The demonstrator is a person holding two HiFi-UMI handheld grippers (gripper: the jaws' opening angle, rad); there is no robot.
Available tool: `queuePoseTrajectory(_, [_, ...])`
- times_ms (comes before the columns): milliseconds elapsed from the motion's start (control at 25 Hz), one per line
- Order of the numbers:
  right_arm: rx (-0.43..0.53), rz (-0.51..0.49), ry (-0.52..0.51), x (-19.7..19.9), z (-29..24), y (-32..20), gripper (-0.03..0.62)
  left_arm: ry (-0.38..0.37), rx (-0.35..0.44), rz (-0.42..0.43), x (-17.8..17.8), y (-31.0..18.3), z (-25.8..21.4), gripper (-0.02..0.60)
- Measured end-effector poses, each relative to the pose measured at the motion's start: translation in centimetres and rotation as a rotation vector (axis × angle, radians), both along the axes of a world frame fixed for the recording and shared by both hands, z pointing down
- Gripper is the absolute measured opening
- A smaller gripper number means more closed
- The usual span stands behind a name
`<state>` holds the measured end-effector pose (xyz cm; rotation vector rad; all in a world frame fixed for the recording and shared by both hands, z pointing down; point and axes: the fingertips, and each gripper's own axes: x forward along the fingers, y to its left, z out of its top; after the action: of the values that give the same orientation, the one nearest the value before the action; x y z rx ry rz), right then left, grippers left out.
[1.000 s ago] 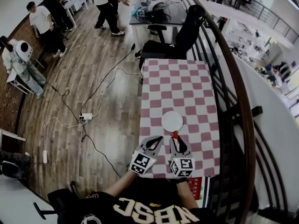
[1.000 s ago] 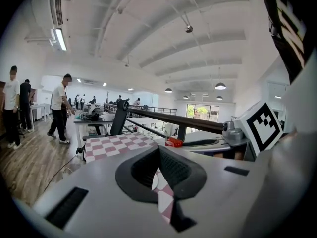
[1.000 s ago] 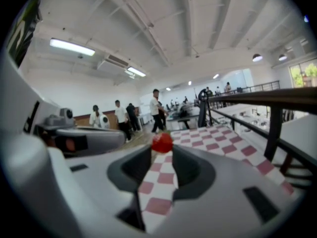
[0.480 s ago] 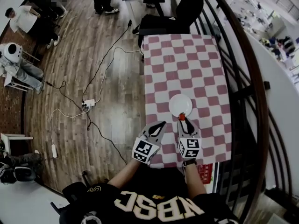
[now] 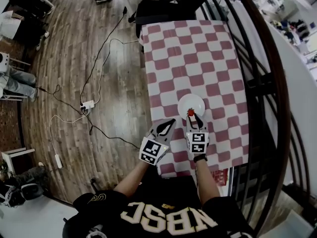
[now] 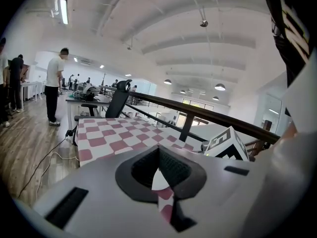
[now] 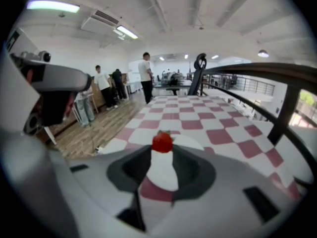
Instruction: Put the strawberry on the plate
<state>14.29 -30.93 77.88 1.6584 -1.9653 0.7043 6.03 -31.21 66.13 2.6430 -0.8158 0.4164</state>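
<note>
Strawberry (image 5: 190, 112), small and bright red with a tuft of green at its top, sits pinched at the very tips of the right gripper (image 5: 192, 117), whose jaws are closed on its sides. Just ahead of and below those jaws lies the round white plate (image 5: 189, 100). The berry is over its near rim, though whether it touches the plate cannot be told. Left of the right jaws, the left gripper (image 5: 171, 123) has its jaws shut tip to tip with nothing between them. It is above the desk (image 5: 198, 58), which has a pink-and-white checked cloth. Far beyond the jaws a black chair (image 5: 163, 6) stands at the desk's end. A dark curved railing (image 5: 267, 108) runs to their right, and cables (image 5: 94, 83) trail over the wooden floor (image 5: 64, 58) to their left.
</note>
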Motion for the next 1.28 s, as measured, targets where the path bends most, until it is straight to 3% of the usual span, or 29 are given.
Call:
queuePoseTrajectory(320, [-0.136,0.014,0.072,0.5,5.2,-0.4,0.132,-0.034,-0.049,-0.024,-1.0,-2.8,3.0,0.009])
queuePoseTrajectory(720, [-0.221,0.018,0.055,0.7,7.3,-0.3,0.132,-0.039,-0.094,-0.016,-0.6,-1.8,4.6,0.009])
queuePoseTrajectory(1280, [-0.241,-0.028,0.082,0.5,6.5,-0.1,0.154,-0.042,-0.069,-0.029,-1.3,-1.3,3.0,0.009])
